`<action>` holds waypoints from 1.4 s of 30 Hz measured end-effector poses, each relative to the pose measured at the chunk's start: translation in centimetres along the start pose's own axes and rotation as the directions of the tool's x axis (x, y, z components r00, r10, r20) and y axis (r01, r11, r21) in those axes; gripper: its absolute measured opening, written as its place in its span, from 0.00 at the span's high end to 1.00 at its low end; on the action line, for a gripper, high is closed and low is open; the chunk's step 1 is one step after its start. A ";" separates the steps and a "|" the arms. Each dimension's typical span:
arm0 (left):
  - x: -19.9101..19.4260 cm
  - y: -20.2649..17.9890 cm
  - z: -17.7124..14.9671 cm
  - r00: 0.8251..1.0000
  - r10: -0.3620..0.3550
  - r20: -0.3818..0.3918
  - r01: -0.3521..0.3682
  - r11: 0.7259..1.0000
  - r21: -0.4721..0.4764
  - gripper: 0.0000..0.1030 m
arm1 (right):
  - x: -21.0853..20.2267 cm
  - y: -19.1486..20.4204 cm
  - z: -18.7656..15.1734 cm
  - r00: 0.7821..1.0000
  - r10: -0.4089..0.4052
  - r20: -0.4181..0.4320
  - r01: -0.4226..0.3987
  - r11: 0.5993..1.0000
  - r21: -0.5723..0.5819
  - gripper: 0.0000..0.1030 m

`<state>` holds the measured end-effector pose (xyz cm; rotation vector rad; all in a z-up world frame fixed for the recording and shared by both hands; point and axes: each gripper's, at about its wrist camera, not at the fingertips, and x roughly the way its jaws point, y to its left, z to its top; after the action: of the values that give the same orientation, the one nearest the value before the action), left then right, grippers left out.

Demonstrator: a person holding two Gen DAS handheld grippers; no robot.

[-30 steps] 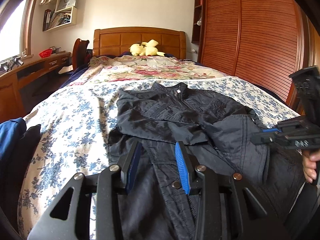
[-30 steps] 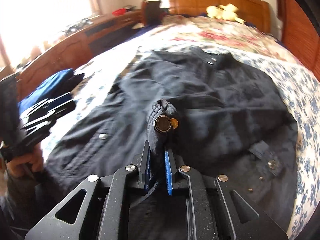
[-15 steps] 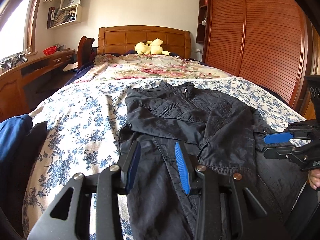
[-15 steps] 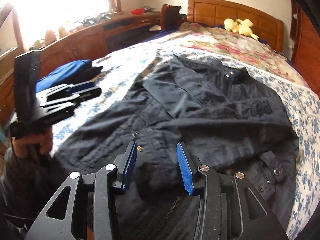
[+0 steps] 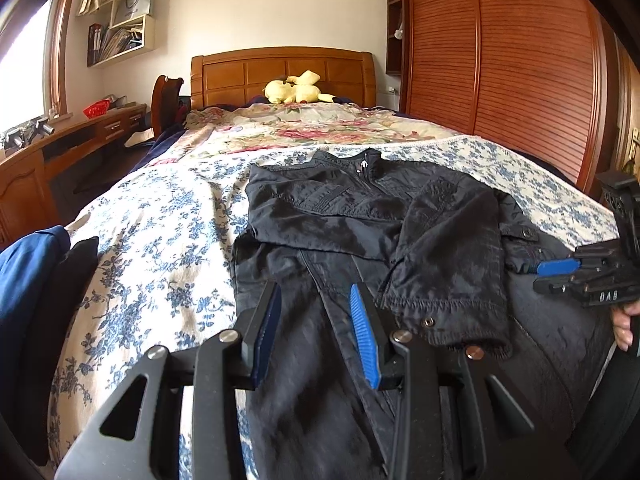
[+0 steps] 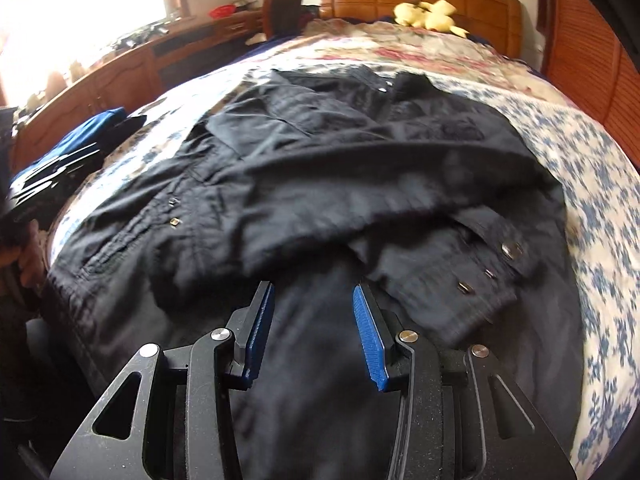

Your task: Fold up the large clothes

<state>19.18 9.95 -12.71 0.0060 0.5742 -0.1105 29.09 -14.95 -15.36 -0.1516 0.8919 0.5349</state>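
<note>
A dark quilted zip-front jacket [image 5: 360,232] fills the frame's centre on the blue-flowered bedspread [image 5: 160,240], both sleeves crossed over its chest. Left gripper [image 5: 316,320] and right gripper [image 6: 314,330] hover, fingers open, empty; the right's jaws have just been opening. Next, likely, the hem fold. Only the left view shows the louvred wardrobe [image 5: 500,60].

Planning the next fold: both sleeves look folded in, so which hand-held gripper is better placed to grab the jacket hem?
Probably left. The left hand-held gripper is open and low over the black jacket, by its near left edge. The right hand-held gripper, also open, sits nearer the folded cuffs.
</note>
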 end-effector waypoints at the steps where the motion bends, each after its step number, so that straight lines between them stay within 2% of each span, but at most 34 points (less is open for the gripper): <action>1: -0.2 -0.1 -0.2 1.000 0.004 -0.003 -0.004 1.000 0.003 0.67 | -0.3 -0.5 -0.3 1.000 -0.005 0.004 0.005 1.000 0.008 0.60; 4: -0.9 -0.5 -1.1 1.000 -0.007 -0.014 0.007 1.000 0.006 0.67 | -1.2 -1.9 -1.1 1.000 -0.020 0.010 0.020 1.000 0.021 0.60; 14: -3.5 0.0 -3.9 0.992 0.063 -0.106 -0.064 0.998 -0.004 0.65 | -4.7 -5.7 -3.8 0.998 -0.068 0.018 0.067 0.996 0.060 0.59; 24: -3.7 2.1 -6.3 0.963 0.106 -0.249 -0.108 0.994 0.004 0.63 | -8.1 -8.9 -7.0 0.990 -0.136 0.037 0.132 0.987 0.092 0.49; 27: -3.0 2.6 -6.8 0.952 0.116 -0.282 -0.121 0.993 0.001 0.60 | -8.5 -9.7 -7.9 0.990 -0.135 0.031 0.131 0.985 0.113 0.49; 31: -1.7 3.3 -7.3 0.938 0.151 -0.312 -0.162 0.987 -0.009 0.43 | -8.8 -10.3 -9.1 0.990 -0.143 0.013 0.140 0.983 0.122 0.48; 36: -1.0 4.0 -7.2 0.934 0.144 -0.326 -0.162 0.986 -0.030 0.40 | -9.3 -10.7 -10.2 0.977 -0.212 0.000 0.211 0.973 0.097 0.46; 38: -0.9 3.9 -7.1 0.932 0.153 -0.329 -0.169 0.985 -0.023 0.39 | -9.3 -11.3 -10.6 0.975 -0.220 -0.009 0.220 0.969 0.110 0.41; 42: -1.4 3.3 -6.8 0.931 0.171 -0.323 -0.182 0.983 -0.006 0.39 | -9.4 -12.8 -11.1 0.975 -0.221 -0.026 0.222 0.962 0.158 0.39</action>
<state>14.69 13.65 -17.73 0.0413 0.8994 0.0786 22.97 -33.29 -16.29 -0.1059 0.9085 0.2528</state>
